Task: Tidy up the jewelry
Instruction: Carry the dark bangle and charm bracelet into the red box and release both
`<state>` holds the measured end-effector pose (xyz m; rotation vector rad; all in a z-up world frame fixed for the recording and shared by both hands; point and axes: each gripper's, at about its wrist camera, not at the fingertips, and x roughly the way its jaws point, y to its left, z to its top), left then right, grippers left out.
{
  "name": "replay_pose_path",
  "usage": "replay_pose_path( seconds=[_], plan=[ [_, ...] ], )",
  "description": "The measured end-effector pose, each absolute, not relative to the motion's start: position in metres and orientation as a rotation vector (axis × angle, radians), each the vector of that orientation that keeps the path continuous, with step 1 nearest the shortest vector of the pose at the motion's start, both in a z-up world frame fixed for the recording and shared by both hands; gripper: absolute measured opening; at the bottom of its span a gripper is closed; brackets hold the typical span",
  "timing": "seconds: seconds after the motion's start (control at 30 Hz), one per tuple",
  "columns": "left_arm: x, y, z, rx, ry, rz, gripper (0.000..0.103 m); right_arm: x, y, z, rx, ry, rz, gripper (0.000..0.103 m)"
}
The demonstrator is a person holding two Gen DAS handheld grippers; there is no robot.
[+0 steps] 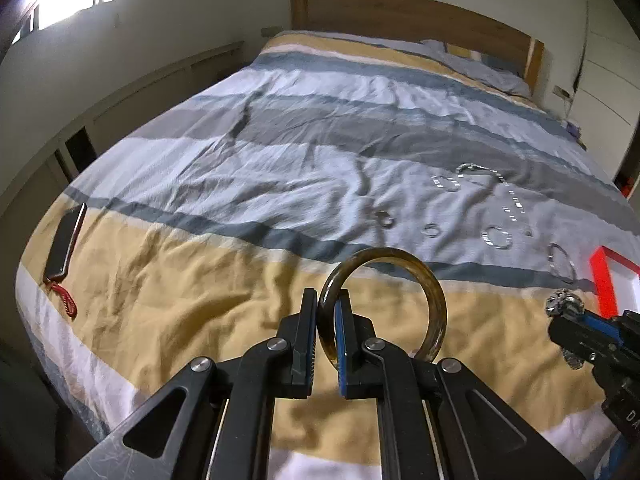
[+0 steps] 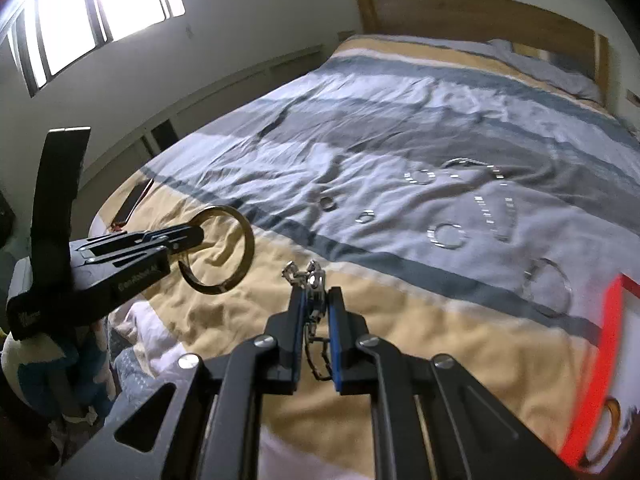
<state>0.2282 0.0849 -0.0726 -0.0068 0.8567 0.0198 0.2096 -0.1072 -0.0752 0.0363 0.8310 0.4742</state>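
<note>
My left gripper [image 1: 325, 312] is shut on an amber bangle [image 1: 436, 300] and holds it above the striped bedspread; it also shows in the right wrist view [image 2: 192, 236] with the bangle [image 2: 248, 248]. My right gripper [image 2: 315, 304] is shut on a silver chain bracelet [image 2: 314, 280], also seen at the right edge of the left wrist view [image 1: 564, 304]. A red-rimmed white box [image 2: 608, 344] lies at the right with another amber bangle [image 2: 612, 420] inside. Several silver rings and bangles [image 1: 498, 237] lie loose on the bed.
A silver chain [image 1: 480, 170] and a thin silver bangle [image 1: 562, 264] lie near the box [image 1: 604, 280]. A dark phone with a red cord [image 1: 64, 244] lies at the bed's left edge. A wooden headboard [image 1: 400, 12] stands at the far end.
</note>
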Motion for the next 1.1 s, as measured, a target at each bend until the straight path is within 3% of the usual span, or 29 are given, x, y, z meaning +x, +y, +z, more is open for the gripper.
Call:
replay_pose_path(
  seconds=[0.37,0.67,1.1],
  plan=[
    [0.194,-0.004,-0.046,0.037,0.836,-0.12,0.008,0.14,-0.218,-0.047,0.113,0.762,0.291,0.01],
    [0.188,-0.129,-0.035,0.088,0.842,-0.33,0.008,0.097,-0.346,-0.043,0.175,0.748,0.07,0.01],
    [0.211,-0.286,-0.065,0.211,0.906,-0.517,0.008,0.128,-0.459,-0.079,0.211,0.802,-0.056,0.01]
  ],
)
